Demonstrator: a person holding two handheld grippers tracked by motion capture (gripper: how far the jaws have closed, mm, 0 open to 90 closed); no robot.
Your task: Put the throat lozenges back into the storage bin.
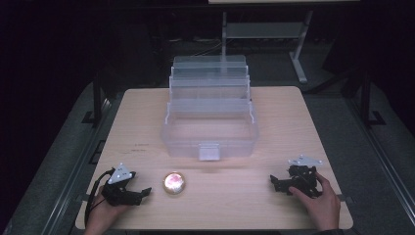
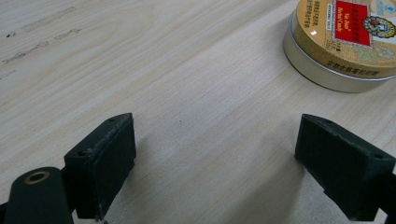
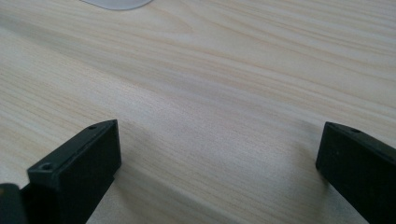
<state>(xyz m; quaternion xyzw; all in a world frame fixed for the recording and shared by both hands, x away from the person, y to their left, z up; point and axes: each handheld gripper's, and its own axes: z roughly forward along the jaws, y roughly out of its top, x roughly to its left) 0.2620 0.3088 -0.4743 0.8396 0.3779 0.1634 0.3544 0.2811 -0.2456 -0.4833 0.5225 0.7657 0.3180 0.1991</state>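
Bare table [image 1: 235, 183] between tin [image 1: 174, 182] and right gripper [image 1: 275, 183]; open box [image 1: 210, 128] blocks behind.

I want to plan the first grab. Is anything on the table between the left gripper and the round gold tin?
Nothing visible. The left gripper sits open beside the round gold tin, with only bare table between its jaws and the tin. The clear plastic box stands farther back, off that line.

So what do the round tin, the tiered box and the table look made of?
Round tin: seemingly metal, a shiny silver side wall and a glossy gold printed lid that catches the light. Tiered box: clear, faintly frosted plastic, since the table shows through it. Table: pale wood or wood-look laminate, matte, with visible grain.
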